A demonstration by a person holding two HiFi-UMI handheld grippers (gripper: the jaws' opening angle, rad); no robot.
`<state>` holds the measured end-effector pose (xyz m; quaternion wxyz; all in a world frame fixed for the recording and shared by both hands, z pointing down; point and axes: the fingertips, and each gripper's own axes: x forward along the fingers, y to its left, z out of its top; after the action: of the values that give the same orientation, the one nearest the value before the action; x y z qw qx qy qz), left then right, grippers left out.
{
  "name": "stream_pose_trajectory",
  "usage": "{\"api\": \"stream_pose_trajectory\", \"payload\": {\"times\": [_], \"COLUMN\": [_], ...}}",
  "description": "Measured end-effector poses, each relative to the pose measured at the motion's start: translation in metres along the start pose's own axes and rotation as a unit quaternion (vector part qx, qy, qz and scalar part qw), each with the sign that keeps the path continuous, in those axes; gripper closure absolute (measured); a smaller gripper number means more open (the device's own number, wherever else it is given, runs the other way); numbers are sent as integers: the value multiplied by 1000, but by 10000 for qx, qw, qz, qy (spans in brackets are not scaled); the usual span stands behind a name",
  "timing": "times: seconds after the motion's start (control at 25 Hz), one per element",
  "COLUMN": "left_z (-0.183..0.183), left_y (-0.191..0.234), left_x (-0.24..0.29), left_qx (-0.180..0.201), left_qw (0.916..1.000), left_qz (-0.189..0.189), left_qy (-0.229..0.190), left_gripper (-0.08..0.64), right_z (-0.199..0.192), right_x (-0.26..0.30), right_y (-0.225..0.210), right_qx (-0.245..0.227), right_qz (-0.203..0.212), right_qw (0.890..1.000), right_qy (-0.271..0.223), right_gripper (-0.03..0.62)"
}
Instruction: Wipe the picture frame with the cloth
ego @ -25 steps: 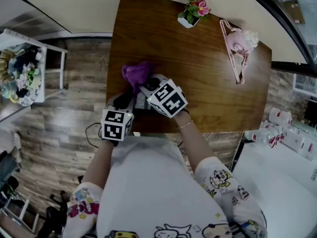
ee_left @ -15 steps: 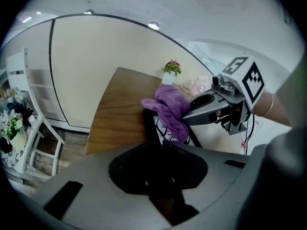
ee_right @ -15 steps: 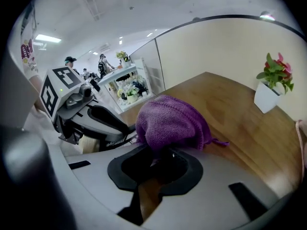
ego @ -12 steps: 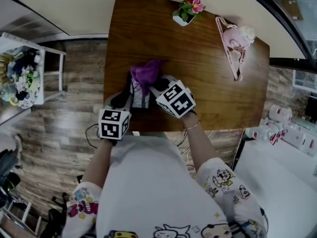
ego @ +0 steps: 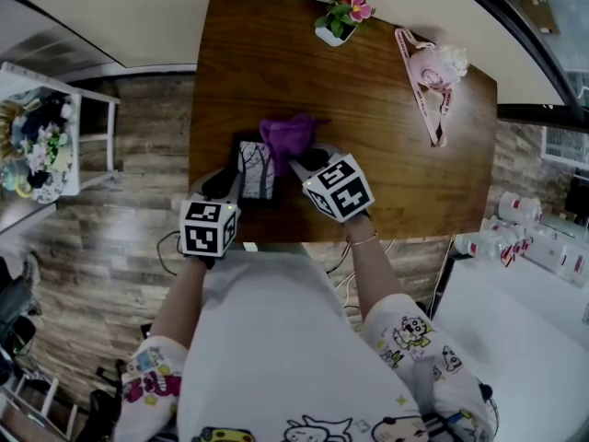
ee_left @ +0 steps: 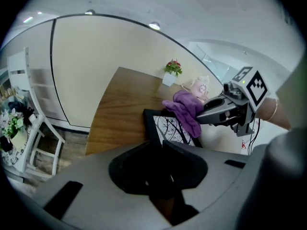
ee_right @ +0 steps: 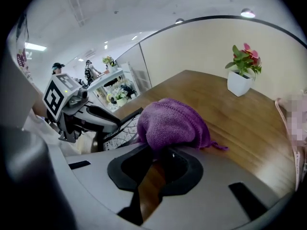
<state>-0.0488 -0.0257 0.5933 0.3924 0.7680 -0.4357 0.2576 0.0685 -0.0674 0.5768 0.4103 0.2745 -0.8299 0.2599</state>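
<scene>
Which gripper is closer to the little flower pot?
Right. The right gripper, holding the purple cloth, reaches farther across the table toward the flower pot; the left gripper grips the picture frame nearer the person.

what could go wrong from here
The left claw grips the picture frame only at its near edge, so a hard wipe may twist it loose. The frame sits close to the table's front edge and could slide off. The purple cloth in the right claw is bunched and may miss spots.
</scene>
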Motion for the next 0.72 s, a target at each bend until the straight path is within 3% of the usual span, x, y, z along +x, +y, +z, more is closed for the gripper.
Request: {"api": "stream_pose_trajectory", "payload": {"times": [0.28, 0.48, 0.72], "left_z": [-1, -1, -4], "left_y": [2, 2, -2], "left_x": [-1, -1, 0], "left_qx": [-424, -691, -1243], "left_qw": [9990, 9975, 9922], "left_qz": [66, 119, 45], "left_qy": [-77, -116, -116], "left_gripper": [491, 492, 492], "right_z": [-4, 11, 23], "right_x": [-12, -28, -26], "right_y": [-1, 21, 62], "right_qx": [138, 125, -339], "right_qz": [-87, 180, 648], "right_qw": [9998, 9988, 9959], "right_qy": [-97, -443, -532], "right_gripper": [545, 545, 545]}}
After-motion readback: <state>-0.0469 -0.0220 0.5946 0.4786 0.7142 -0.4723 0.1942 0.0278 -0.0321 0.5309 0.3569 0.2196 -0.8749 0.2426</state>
